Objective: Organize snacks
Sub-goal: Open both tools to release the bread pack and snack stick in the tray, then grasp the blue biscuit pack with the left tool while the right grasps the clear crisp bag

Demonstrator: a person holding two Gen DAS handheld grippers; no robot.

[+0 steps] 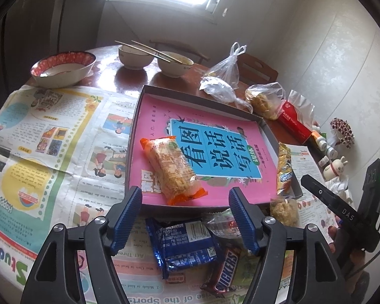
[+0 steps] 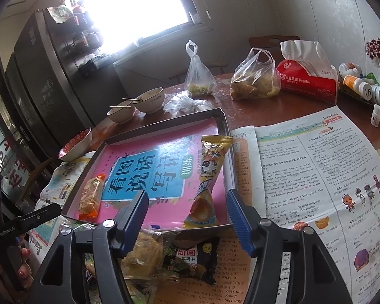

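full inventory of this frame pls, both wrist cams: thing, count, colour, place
tray: 1, grey, table centre, pink book inside
orange snack pack: 1, in tray, left side
yellow snack pack: 1, in tray, right edge
blue snack pack: 1, on newspaper in front of tray
Snickers bar: 1, brown, beside blue pack
clear-wrapped pastry: 1, in front of tray
black snack pack: 1, beside pastry
newspaper: several sheets, covering table
bowls: 3, far side; one red-rimmed, two white with chopsticks
plastic bags: 3, clear, behind tray
tissue pack: 1, red, far right
bottles: several, white, far right
left gripper: black, blue pads, open, empty
right gripper: same, open, empty
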